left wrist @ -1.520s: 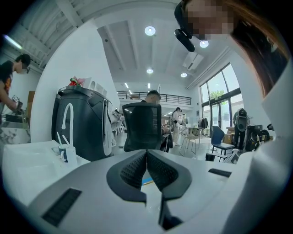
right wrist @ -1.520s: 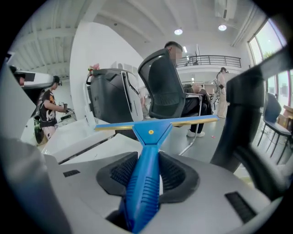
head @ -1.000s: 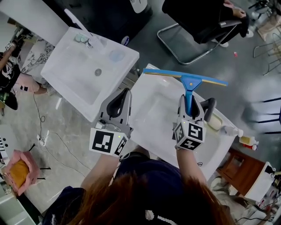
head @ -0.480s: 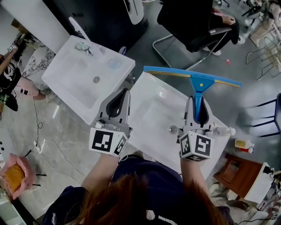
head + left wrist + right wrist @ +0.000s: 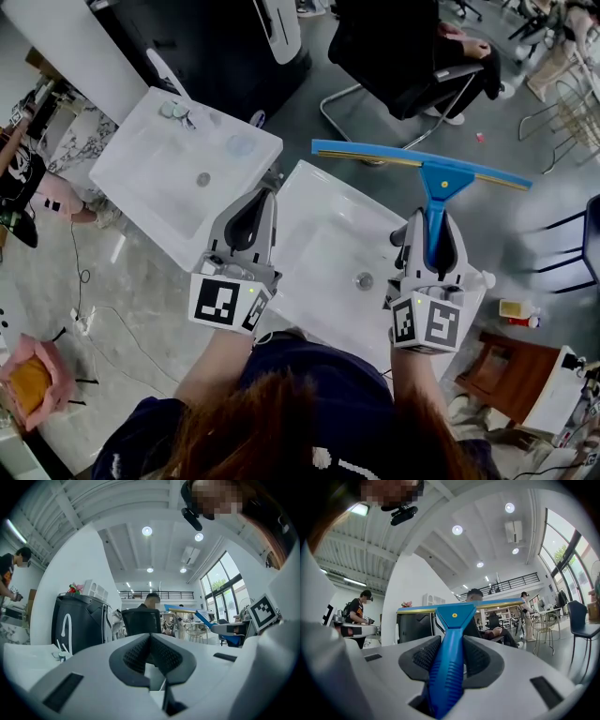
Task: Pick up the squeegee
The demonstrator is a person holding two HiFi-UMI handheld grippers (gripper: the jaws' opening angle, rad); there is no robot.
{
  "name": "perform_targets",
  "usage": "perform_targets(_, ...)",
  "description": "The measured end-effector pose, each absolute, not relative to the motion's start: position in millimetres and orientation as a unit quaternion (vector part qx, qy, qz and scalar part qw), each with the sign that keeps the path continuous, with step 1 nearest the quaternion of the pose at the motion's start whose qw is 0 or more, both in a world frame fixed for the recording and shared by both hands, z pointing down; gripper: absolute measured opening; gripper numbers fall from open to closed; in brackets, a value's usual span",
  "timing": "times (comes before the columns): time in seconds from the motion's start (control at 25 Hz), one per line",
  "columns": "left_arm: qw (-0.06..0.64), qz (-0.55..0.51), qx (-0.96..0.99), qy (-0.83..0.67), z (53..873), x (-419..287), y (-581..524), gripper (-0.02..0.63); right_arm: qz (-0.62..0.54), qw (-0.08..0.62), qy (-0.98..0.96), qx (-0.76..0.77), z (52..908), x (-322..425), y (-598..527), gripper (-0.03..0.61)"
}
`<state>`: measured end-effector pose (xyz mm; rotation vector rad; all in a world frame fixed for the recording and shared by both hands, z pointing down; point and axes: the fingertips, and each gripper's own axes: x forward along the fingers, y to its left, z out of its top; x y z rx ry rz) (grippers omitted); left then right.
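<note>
As right gripper [image 5: 431,230] jaws clamp its handle, the squeegee [image 5: 439,176] points forward, blade crosswise.

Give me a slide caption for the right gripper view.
Right gripper clamps the blue squeegee by its handle, blade level across the view.

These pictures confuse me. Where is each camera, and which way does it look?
Head view: on the person's head, looking down at a sink; hair, arms, left gripper, right gripper show.
Left gripper view: on that gripper, looking level; shut jaws show.
Right gripper view: on that gripper, looking level; jaws clamp the squeegee.
All three share the squeegee.
</note>
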<state>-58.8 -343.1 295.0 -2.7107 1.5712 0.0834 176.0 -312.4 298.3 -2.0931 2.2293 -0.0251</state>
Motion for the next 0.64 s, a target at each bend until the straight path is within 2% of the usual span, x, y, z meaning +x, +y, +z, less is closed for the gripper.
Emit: perform_targets(0.64, 0.003, 0.012, -0.875, 0.485, 303, -43, -337, 0.020, -0.003, 0.052, 0.726, -0.686, 294, 184, -300, 0.158)
